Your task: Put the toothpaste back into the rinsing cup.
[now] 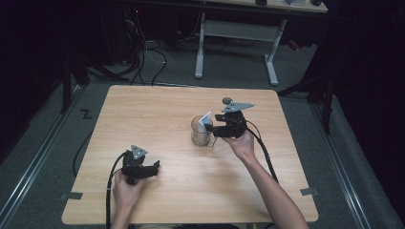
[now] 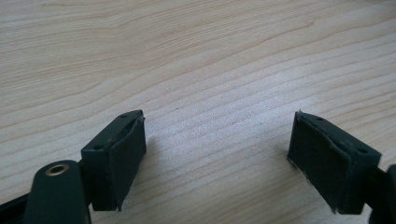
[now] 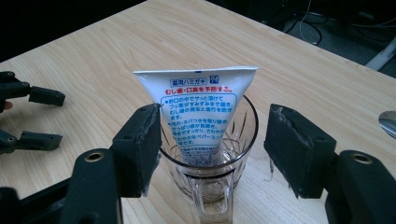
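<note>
A clear glass mug (image 1: 200, 134) stands right of the table's middle, its handle (image 3: 212, 200) turned toward my right gripper. A white toothpaste tube (image 3: 201, 112) with blue and red print stands upright in it, flat crimped end up (image 1: 206, 118). My right gripper (image 3: 215, 140) is open. Its pads (image 3: 140, 149) stand wide on either side of the mug's near rim, and neither presses on the glass or the tube. In the high view this gripper (image 1: 217, 129) sits just right of the mug. My left gripper (image 1: 152, 170) rests low at the front left, open (image 2: 217, 135) over bare wood.
The wooden table (image 1: 157, 105) has dark floor all around its edges. A desk with white legs (image 1: 236, 45) stands beyond the far edge, with cables (image 1: 143, 57) on the floor beside it. A shiny metal object (image 3: 387, 122) is cut off at the right.
</note>
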Demonstrator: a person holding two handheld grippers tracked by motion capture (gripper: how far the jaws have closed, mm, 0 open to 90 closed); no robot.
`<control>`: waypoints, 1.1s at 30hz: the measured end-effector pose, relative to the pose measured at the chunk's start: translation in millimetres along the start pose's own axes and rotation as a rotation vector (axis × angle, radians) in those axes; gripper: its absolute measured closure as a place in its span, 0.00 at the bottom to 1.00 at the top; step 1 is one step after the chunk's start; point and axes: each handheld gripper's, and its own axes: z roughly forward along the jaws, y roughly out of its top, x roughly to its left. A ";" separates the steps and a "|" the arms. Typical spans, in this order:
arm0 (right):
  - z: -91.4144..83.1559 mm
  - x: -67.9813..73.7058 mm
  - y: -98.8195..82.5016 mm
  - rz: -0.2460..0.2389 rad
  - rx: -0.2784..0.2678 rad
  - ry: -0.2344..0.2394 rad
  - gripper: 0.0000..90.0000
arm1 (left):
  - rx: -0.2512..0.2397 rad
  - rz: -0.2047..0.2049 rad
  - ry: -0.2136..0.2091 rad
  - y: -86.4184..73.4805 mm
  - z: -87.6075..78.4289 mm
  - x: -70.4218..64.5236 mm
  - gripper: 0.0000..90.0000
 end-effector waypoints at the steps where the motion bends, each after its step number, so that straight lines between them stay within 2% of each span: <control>1: 0.0 0.0 0.0 0.000 0.000 0.000 0.40 | 0.000 0.000 0.000 0.0 0.0 0.0 0.21; 22: -15.5 -10.6 -14.9 0.050 -0.037 -0.004 0.42 | 0.000 -0.009 0.008 0.1 0.1 -1.1 0.21; 33: -25.1 -16.1 -19.6 0.074 -0.058 -0.007 0.42 | -0.003 -0.031 0.027 1.8 1.9 -2.7 0.22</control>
